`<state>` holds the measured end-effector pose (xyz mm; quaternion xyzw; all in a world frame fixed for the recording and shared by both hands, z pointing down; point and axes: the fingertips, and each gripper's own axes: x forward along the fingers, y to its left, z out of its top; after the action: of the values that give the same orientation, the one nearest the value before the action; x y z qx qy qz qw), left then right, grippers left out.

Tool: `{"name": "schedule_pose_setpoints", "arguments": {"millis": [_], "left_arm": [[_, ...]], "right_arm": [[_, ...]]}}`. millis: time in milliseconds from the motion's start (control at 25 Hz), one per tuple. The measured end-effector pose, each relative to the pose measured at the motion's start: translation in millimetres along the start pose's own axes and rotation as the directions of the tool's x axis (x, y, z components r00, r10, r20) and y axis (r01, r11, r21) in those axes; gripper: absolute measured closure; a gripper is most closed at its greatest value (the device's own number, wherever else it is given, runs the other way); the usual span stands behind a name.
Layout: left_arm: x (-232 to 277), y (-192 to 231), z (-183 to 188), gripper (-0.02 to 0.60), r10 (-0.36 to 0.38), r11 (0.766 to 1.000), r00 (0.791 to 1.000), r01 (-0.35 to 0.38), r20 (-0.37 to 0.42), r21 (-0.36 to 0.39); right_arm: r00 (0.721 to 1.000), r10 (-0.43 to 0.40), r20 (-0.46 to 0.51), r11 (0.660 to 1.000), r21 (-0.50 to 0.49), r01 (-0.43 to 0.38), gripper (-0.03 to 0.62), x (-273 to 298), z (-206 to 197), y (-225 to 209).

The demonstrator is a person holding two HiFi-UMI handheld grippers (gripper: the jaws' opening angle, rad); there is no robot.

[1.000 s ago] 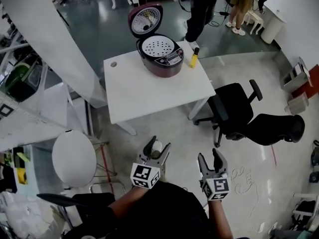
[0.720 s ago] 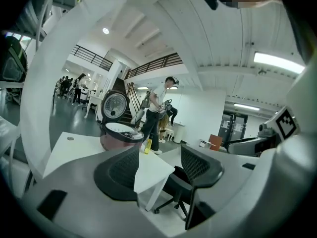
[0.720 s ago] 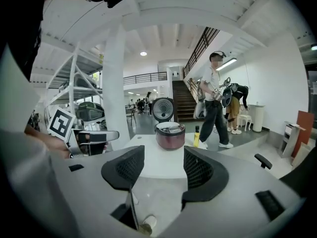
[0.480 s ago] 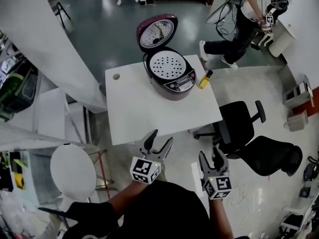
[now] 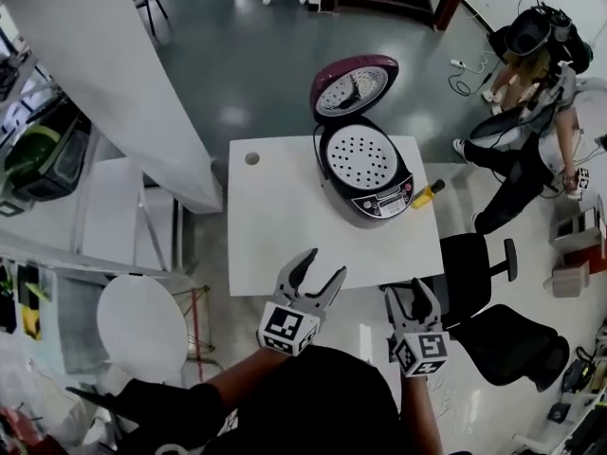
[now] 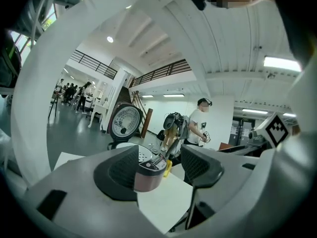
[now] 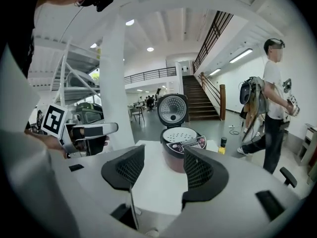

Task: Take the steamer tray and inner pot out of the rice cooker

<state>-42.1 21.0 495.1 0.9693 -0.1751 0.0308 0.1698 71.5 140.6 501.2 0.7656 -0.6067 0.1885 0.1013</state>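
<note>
A maroon rice cooker [image 5: 368, 180] stands on the far right part of a white table [image 5: 285, 226] with its lid [image 5: 351, 85] swung up. A white perforated steamer tray [image 5: 359, 154] sits in its mouth; the inner pot is hidden under it. The cooker [image 7: 181, 144] shows ahead in the right gripper view, and its body [image 6: 148, 171] shows between the jaws in the left gripper view. My left gripper [image 5: 318, 278] hangs open over the table's near edge. My right gripper [image 5: 410, 300] is open too, just off that edge. Both hold nothing.
A yellow bottle [image 5: 427, 193] lies beside the cooker on the right. A black office chair [image 5: 479, 273] stands right of the table, a round white stool [image 5: 142, 325] to the left. A white pillar [image 5: 123, 74] rises at left. A person [image 5: 531, 131] with a backpack stands far right.
The table and cooker have drawn nearer and shifted right in the head view. Both grippers now reach the table's near edge. The person in the background has walked to the right.
</note>
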Motion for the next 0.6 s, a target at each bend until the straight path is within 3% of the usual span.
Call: {"name": "schedule_pose_setpoints", "arguments": {"millis": [320,600], "left_arm": [[16.4,47.0,6.1,0.336,0.084,0.996,0.996,-0.084,-0.008,-0.003],[45.0,60.8,1.8,0.336,0.17,0.984,0.985,-0.171,-0.021,-0.056]], "right_arm": [[0.996,0.077,-0.035,0.997,0.02,-0.076,0.378,39.5,3.8,1.9],[0.976,0.215,0.02,0.977,0.0,-0.216,0.378,100.3,42.6,-10.0]]}}
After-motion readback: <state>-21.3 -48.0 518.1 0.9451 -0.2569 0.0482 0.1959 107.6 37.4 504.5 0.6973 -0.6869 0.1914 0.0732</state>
